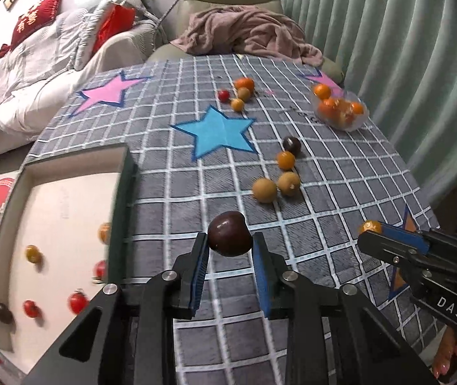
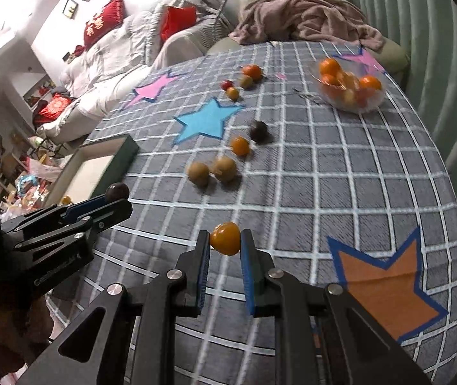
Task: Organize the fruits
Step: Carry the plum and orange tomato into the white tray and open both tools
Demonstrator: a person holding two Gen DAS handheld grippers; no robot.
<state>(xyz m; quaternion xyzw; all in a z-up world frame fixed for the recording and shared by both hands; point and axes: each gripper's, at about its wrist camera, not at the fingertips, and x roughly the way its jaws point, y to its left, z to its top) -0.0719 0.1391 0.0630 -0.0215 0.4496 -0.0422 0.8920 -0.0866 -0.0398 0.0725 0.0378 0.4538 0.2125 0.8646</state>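
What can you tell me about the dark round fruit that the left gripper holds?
The dark maroon round fruit looks smooth and glossy, like a plum or large cherry, with a small dent at its top. It is whole and is clamped at the fingertips of the left gripper, with the blue pads pressing on its two sides. It is held above the grey checked tablecloth; nothing else touches it.

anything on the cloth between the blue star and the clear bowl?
Bare checked cloth only, in both wrist views. Blue star and clear bowl have no fruit between them; the dark fruit lies nearer the cameras.
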